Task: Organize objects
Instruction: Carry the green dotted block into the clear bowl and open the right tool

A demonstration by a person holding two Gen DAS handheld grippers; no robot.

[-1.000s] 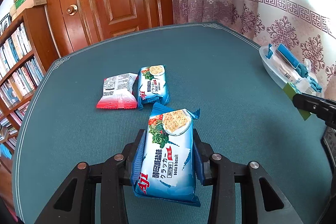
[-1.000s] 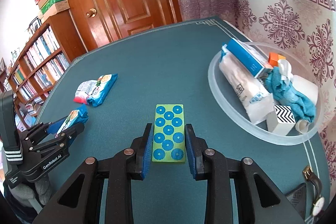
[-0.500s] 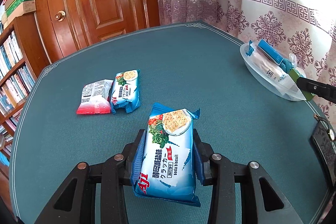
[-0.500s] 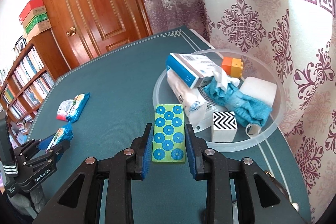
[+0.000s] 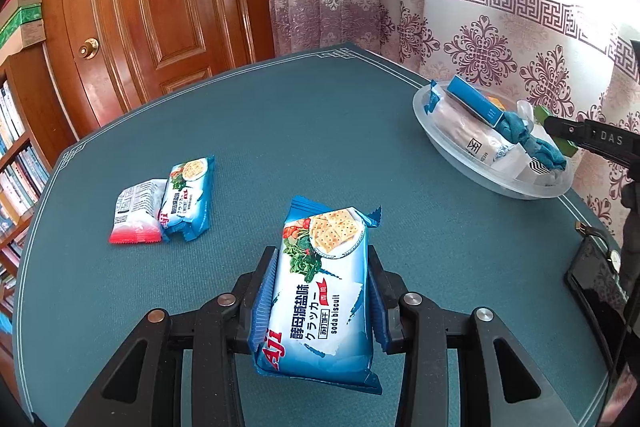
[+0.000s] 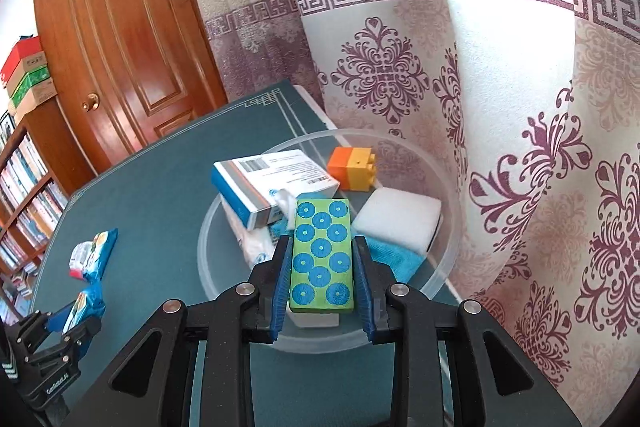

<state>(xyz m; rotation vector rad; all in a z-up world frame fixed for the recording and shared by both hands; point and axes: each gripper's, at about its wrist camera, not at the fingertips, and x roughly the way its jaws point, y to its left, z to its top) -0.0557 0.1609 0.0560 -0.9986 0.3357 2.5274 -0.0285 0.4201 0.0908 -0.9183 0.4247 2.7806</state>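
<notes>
Green with blue dots, the flat block (image 6: 322, 255) sits clamped in the right gripper (image 6: 322, 263), poised over the clear plastic bowl (image 6: 448, 259) at the table's 3 o'clock edge. The left gripper (image 5: 320, 287) is closed on a blue soda biscuit packet (image 5: 324, 291) above the teal table (image 5: 280, 131). The bowl looks crowded: a white-and-blue box (image 6: 272, 187), a teal cloth (image 6: 392, 257), a white sponge (image 6: 400, 219) and an orange-yellow brick (image 6: 352, 169) fill it, so a released block may land tilted on the box and slide out over the rim. 2 more packets (image 5: 168, 205) lie together at 10 o'clock from the held packet, touching. A watch (image 5: 600, 251) rests at the 4 o'clock edge.
</notes>
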